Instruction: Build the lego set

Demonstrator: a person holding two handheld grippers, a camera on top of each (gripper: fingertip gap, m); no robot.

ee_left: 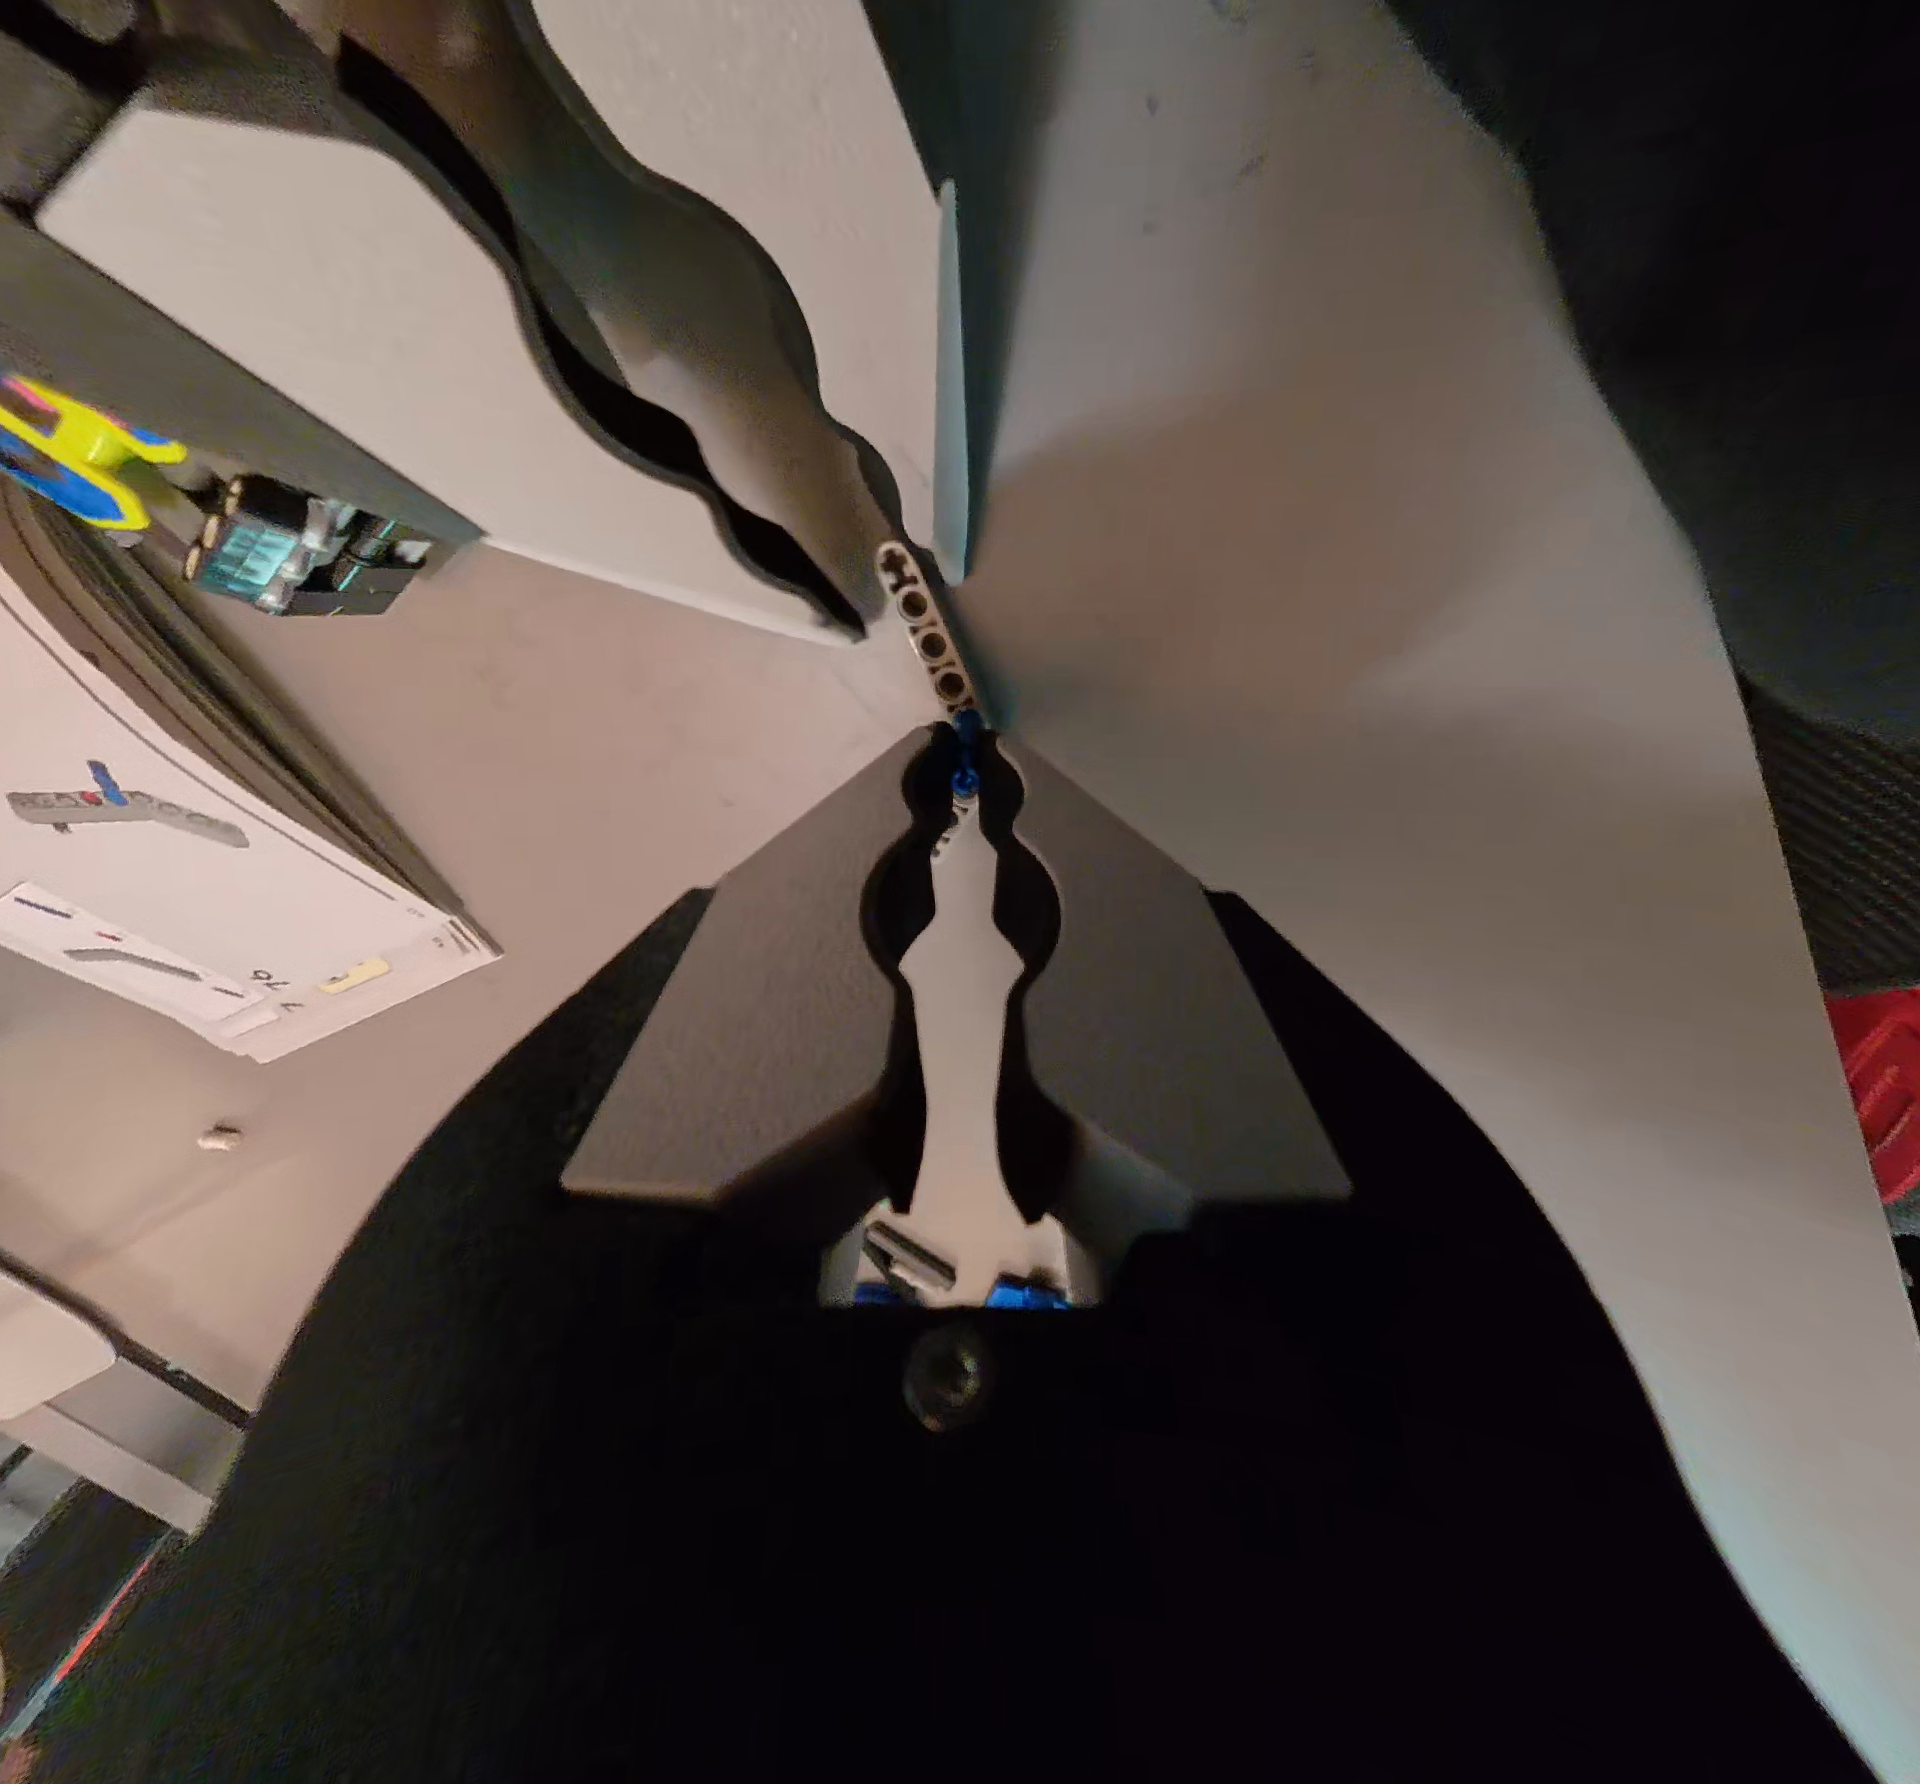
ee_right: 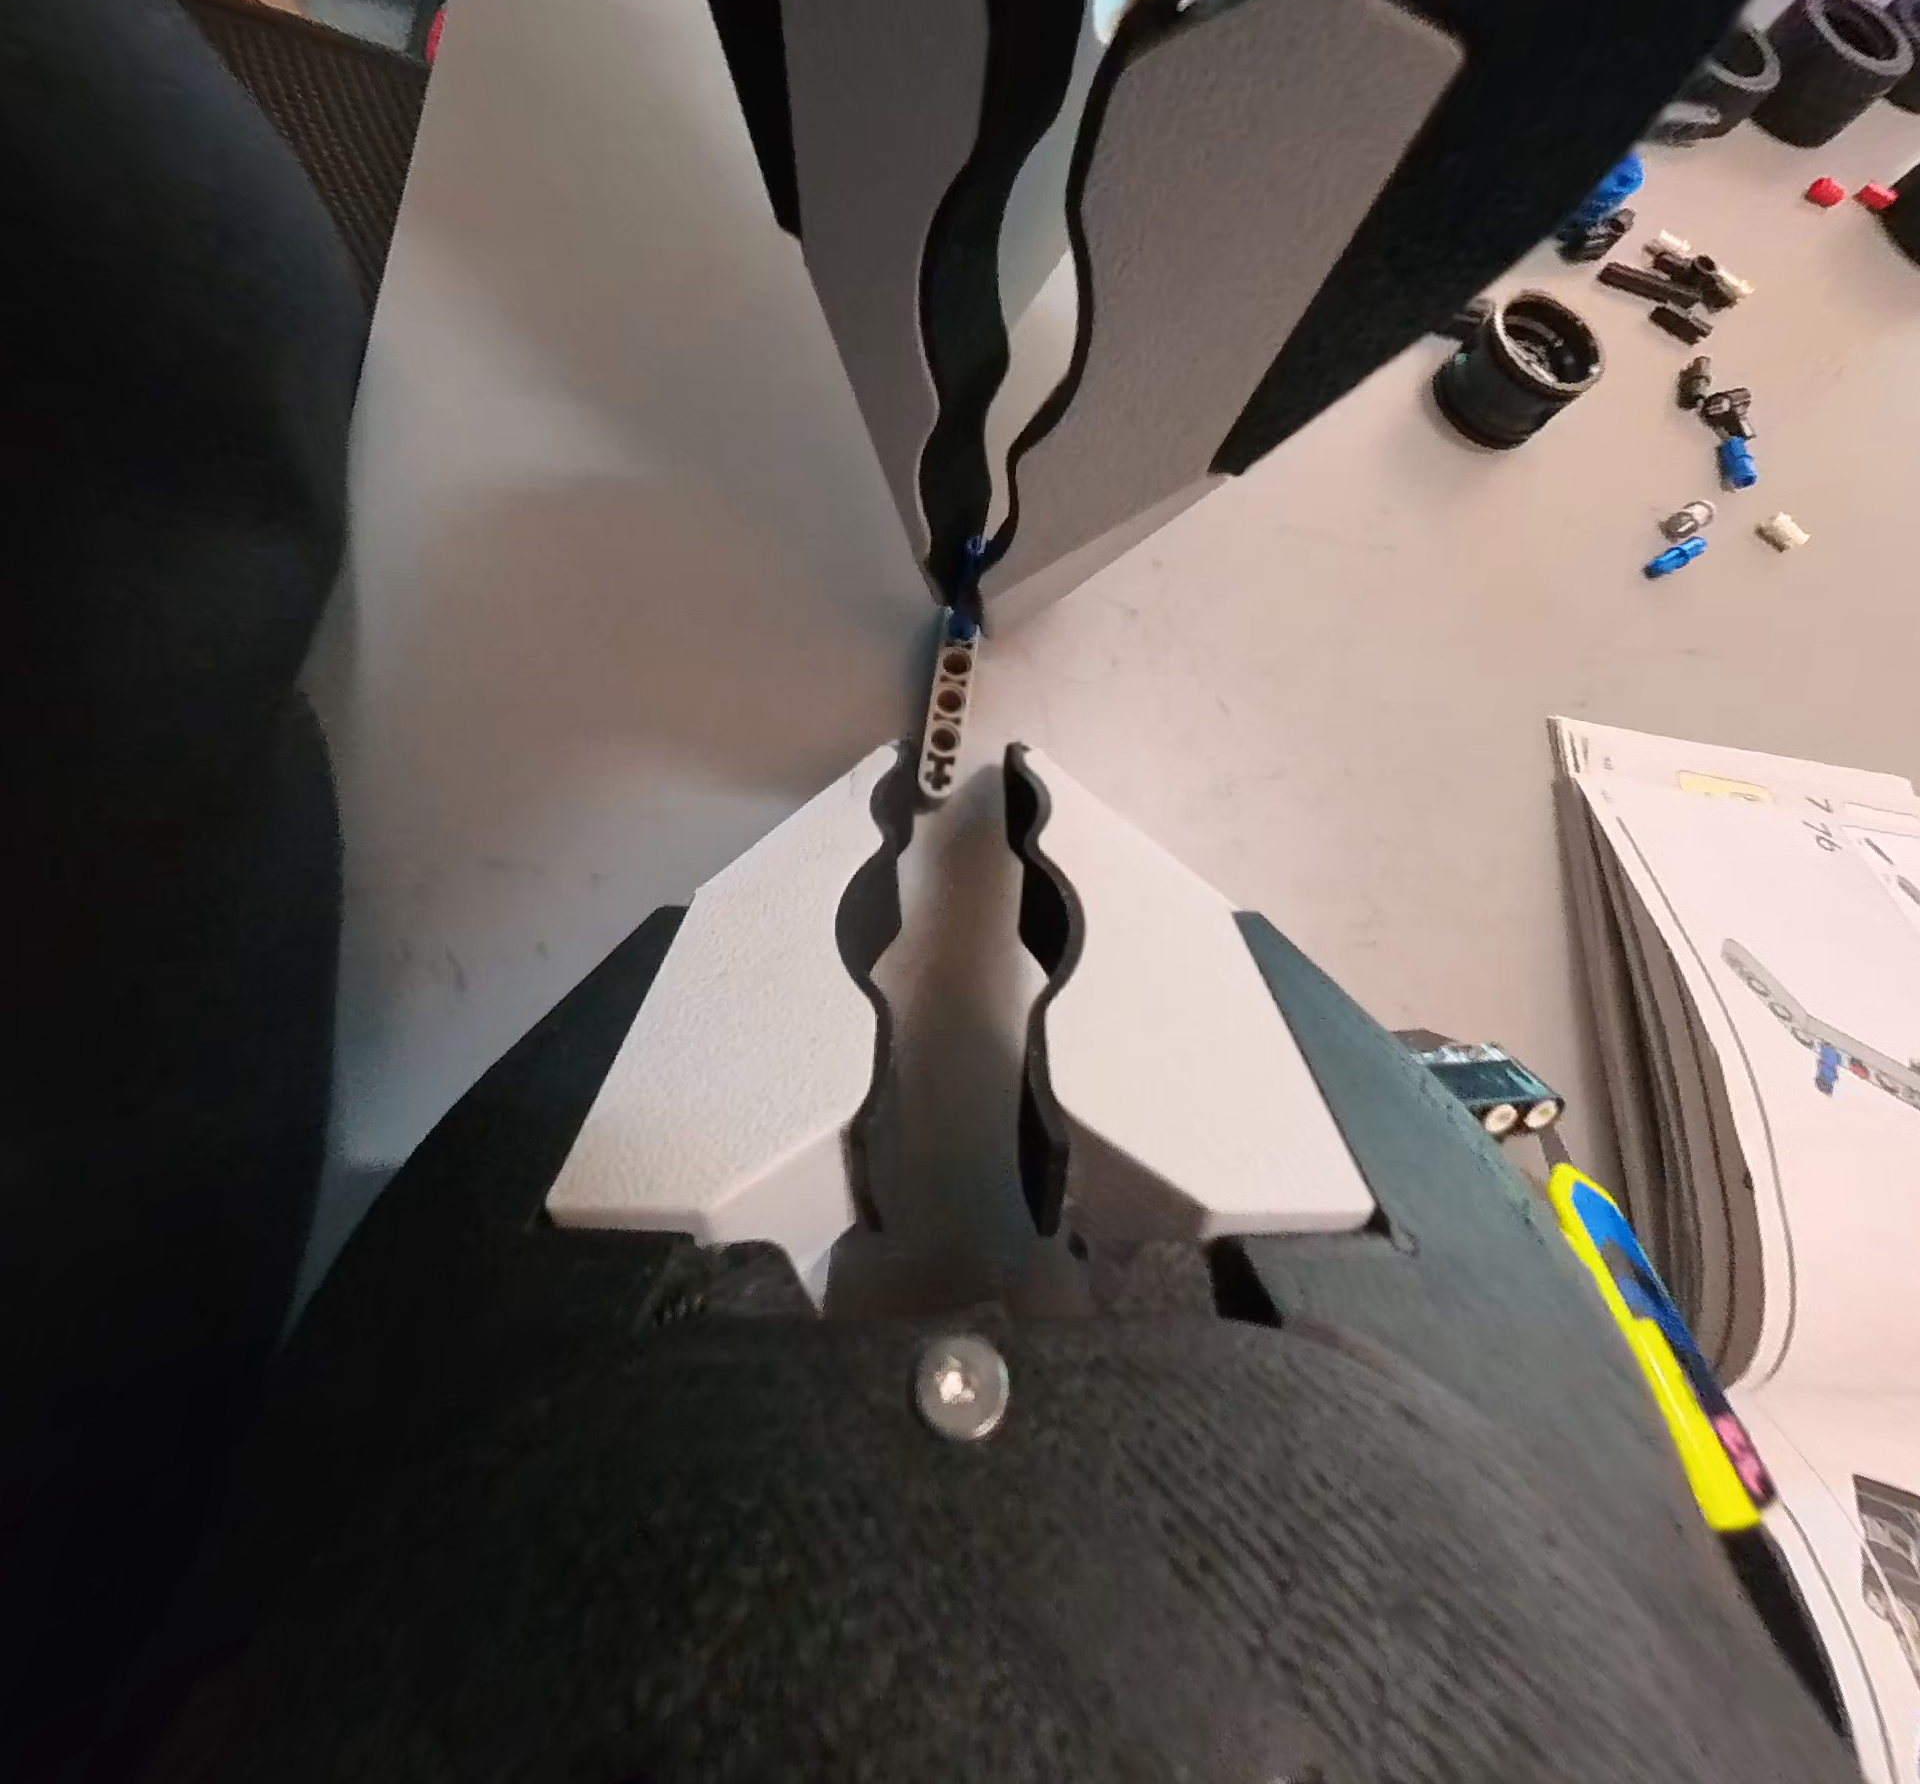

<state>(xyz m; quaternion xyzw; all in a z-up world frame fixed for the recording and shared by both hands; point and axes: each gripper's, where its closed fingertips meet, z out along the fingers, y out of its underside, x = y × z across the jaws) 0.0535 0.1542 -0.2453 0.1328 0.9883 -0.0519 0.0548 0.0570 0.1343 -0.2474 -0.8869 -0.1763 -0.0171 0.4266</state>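
My left gripper [ee_left: 966, 747] is shut on a small blue pin [ee_left: 966, 760] at its fingertips. The pin is plugged into one end of a short light grey beam with holes [ee_left: 928, 628]. In the right wrist view the left gripper [ee_right: 966, 581] comes down from above, with the blue pin [ee_right: 966, 591] and the beam [ee_right: 948, 721] hanging below it. My right gripper [ee_right: 954, 763] is open. The beam's lower end stands between its fingertips, close against the left pad [ee_right: 888, 778] and clear of the right pad.
An open instruction booklet [ee_right: 1714, 955] lies to the right on the pale table [ee_right: 1299, 643]. Black tyres [ee_right: 1527, 363] and several small black and blue pins [ee_right: 1673, 280] lie far right. A yellow and blue part [ee_right: 1652, 1360] sits near the booklet. A dark sleeve [ee_right: 156, 591] fills the left side. Both grippers' tips are close together, under 4 cm apart.
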